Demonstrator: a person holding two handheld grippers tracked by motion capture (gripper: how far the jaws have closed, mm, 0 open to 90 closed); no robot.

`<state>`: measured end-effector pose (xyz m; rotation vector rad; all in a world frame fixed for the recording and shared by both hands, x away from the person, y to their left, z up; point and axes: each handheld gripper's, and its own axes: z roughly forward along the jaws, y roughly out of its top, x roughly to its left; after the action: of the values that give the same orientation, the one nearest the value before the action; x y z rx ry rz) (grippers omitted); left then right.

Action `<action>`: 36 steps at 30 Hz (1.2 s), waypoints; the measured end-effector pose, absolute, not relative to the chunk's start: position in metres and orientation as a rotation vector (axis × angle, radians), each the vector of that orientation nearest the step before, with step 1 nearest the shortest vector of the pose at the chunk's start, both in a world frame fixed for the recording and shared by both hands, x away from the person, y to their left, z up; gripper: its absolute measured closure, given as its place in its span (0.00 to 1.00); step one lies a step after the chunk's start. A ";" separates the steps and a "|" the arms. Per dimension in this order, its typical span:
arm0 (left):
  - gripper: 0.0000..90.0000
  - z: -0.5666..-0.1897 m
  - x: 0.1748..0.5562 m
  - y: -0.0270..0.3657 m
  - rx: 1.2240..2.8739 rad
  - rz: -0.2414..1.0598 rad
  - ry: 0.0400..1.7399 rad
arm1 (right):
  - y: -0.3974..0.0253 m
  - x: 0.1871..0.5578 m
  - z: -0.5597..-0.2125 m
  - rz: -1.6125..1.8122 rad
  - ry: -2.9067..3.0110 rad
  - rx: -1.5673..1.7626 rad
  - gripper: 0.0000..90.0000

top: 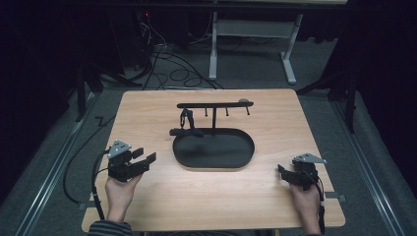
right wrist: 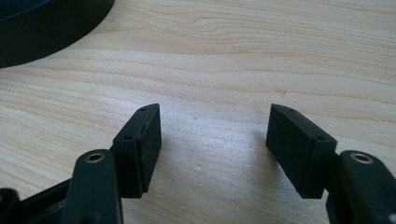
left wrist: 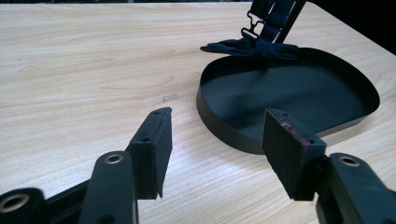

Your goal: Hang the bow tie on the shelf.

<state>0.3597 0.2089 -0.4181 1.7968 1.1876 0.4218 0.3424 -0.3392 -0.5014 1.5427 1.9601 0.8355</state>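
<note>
1. Table point(top: 147, 206): pale wood top, with a black oval tray point(top: 214, 150) sitting mid-table.
2. Stand point(top: 215, 105): a black horizontal bar on a thin post, rising at the far edge of the tray, with short pegs hanging beneath the bar.
3. Strap point(top: 185, 118): a dark strap with a metal clasp hangs from the left part of the bar. Its lower end lies bunched over the tray's far-left rim (in the left gripper view the bundle point(left wrist: 252, 46) rests on the rim, partly outside it).
4. Left gripper point(top: 146, 157): held by the left hand point(top: 120, 189) at the near-left of the table, jaws pointing toward the tray. In its own view the left gripper point(left wrist: 215, 140) stands wide open with nothing between the pads point(left wrist: 156, 149); the tray's near wall point(left wrist: 224, 135) is just ahead of the right-hand pad, not touching.
5. Right gripper point(top: 285, 173): held by the right hand point(top: 306, 199) at the near-right of the table, well apart from the tray and pointing left. In its own view the right gripper point(right wrist: 212, 144) is also spread wide and empty, over bare wood, with a piece of the tray's wall point(right wrist: 51, 28) at the upper left.
6. Both grippers are well apart from the strap; neither touches anything but the hand holding it.
7. Floor beyond the table: grey carpet, loose cables point(top: 172, 69), and the legs of a white frame point(top: 255, 44).
</note>
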 end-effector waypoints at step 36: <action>0.46 -0.458 0.354 0.211 1.838 0.372 1.274 | -0.339 0.342 -0.501 0.835 1.960 1.543 0.41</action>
<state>0.3542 0.2110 -0.4581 1.8384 1.2739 0.3716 0.3424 -0.3391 -0.5014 1.5431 1.9596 0.8350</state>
